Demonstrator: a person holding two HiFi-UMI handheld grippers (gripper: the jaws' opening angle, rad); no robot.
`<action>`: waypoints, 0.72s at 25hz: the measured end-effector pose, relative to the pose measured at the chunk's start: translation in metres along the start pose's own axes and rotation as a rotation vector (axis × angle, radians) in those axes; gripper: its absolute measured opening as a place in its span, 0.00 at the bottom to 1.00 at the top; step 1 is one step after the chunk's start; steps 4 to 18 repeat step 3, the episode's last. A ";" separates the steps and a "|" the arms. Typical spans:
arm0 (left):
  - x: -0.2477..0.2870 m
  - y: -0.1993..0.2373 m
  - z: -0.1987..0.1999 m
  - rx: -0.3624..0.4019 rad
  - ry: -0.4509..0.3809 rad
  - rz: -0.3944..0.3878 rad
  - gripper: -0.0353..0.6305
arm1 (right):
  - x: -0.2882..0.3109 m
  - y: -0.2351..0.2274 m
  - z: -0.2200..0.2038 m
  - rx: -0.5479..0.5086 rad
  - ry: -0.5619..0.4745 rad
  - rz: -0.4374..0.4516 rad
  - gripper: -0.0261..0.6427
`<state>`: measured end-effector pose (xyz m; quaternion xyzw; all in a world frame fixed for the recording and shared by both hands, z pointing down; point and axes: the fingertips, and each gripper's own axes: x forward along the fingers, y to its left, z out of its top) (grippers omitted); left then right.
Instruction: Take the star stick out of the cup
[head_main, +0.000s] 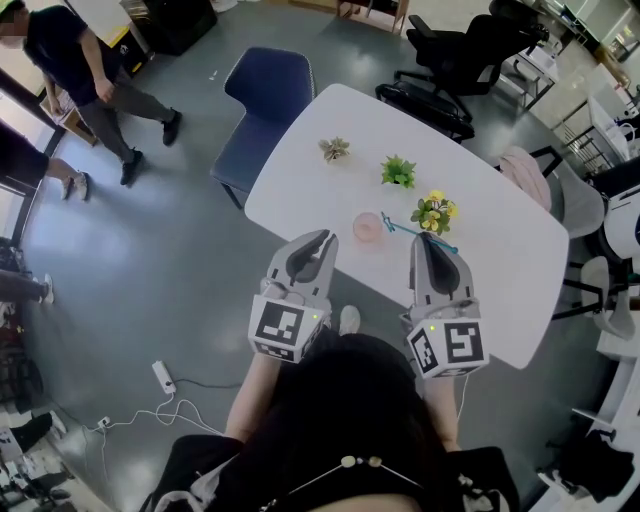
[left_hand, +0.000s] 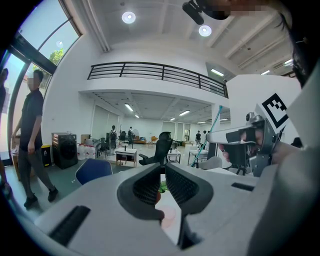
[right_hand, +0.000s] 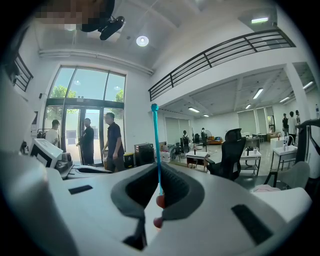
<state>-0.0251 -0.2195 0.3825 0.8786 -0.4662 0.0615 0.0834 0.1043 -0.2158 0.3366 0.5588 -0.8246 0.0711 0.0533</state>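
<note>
Star stick (right_hand: 155, 145) sits clamped in nearly closed fingers (right_hand: 187, 197) of right gripper (right_hand: 159, 174).

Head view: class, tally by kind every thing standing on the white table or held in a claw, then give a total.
Small plants: 3 (brown-leaved, green, yellow-flowered)
Pink cup: 1
Teal stick, gripped in the right claw: 1
Total: 5

plants (head_main: 334, 149) (head_main: 398, 171) (head_main: 434, 212): 3 | cup (head_main: 367, 227): 1 | stick (head_main: 402, 227): 1 | grippers (head_main: 322, 238) (head_main: 427, 240): 2 | table (head_main: 300, 185): 1 | blue chair (head_main: 270, 100), upper centre: 1
</note>
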 end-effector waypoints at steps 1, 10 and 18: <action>0.000 0.000 0.000 0.001 0.000 0.000 0.10 | 0.000 0.000 0.000 0.000 0.000 0.000 0.06; 0.000 0.000 0.000 0.005 0.000 -0.001 0.10 | 0.000 0.000 0.000 -0.001 0.000 0.000 0.06; 0.000 0.000 0.000 0.005 0.000 -0.001 0.10 | 0.000 0.000 0.000 -0.001 0.000 0.000 0.06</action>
